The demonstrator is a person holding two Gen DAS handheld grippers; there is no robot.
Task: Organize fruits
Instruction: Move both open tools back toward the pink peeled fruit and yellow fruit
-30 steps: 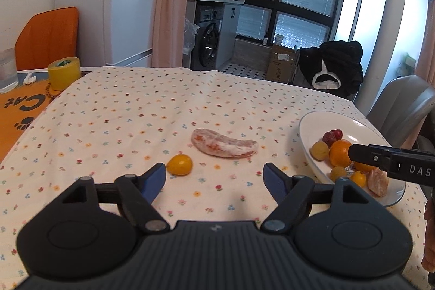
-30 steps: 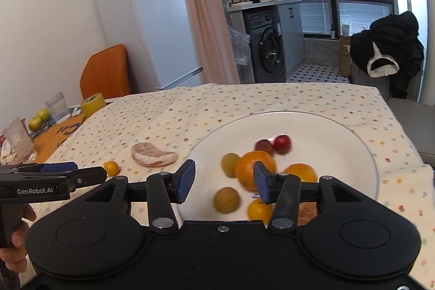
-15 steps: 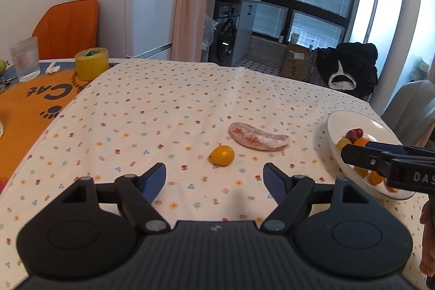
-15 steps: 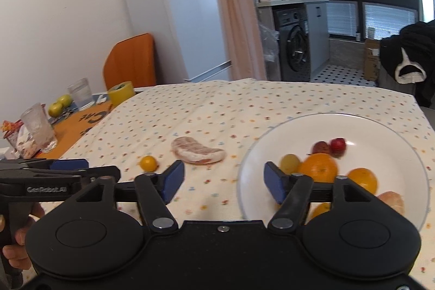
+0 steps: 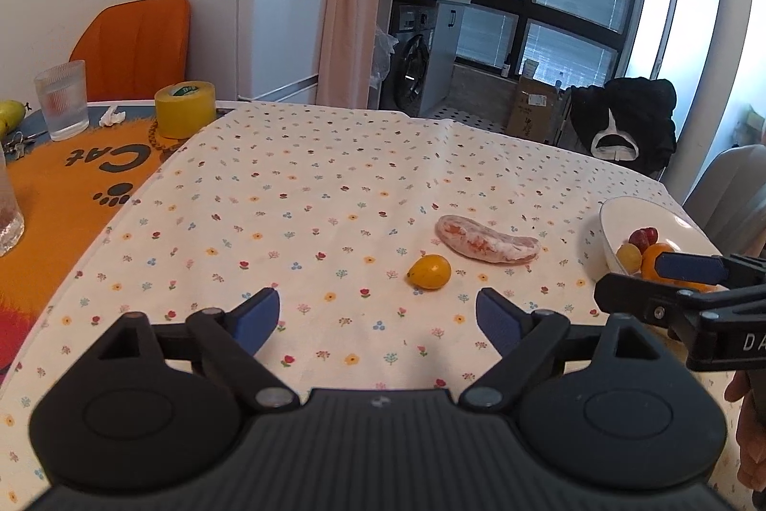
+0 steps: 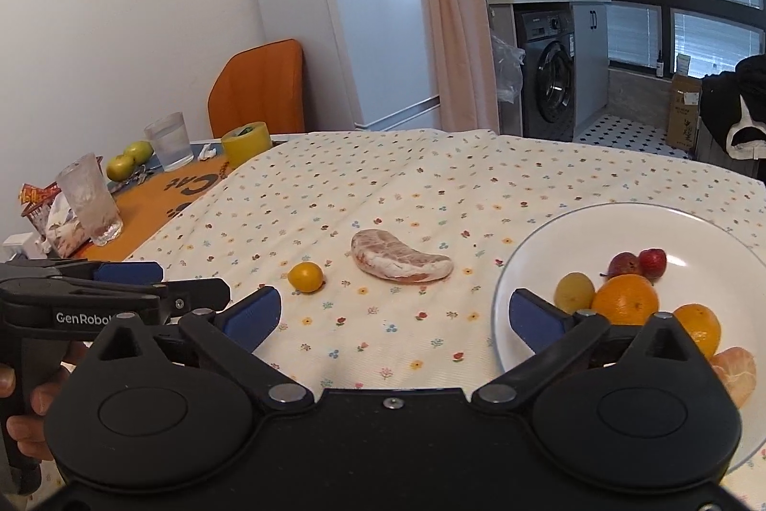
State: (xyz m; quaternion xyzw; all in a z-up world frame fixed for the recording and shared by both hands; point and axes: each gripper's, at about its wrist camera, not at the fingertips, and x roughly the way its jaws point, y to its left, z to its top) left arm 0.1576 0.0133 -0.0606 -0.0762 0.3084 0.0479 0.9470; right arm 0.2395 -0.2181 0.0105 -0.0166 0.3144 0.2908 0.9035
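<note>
A small yellow fruit [image 5: 429, 271] [image 6: 306, 276] lies on the flowered tablecloth, and a peeled pink pomelo segment [image 5: 486, 245] [image 6: 399, 258] lies just right of it. A white plate [image 6: 536, 252] [image 5: 610, 219] at the right holds oranges [image 6: 625, 300], a yellow-green fruit [image 6: 573, 291], two small red fruits [image 6: 639, 262] and a peeled segment [image 6: 735, 369]. My left gripper [image 5: 378, 319] is open and empty, short of the yellow fruit. My right gripper [image 6: 390, 312] is open and empty too, near the plate's left rim, with the left gripper's fingers [image 6: 124, 274] beside it.
On the orange mat at the left stand a yellow tape roll [image 5: 184, 108], two glasses [image 6: 91, 207] [image 5: 62, 99], green fruits [image 6: 127, 161] and a snack wrapper [image 6: 52, 219]. An orange chair [image 5: 131, 41] is behind; a grey chair [image 5: 727, 190] sits at the right.
Both grippers have drawn back and swung left, away from the plate. The right gripper's fingers have spread wider. No fruit has moved.
</note>
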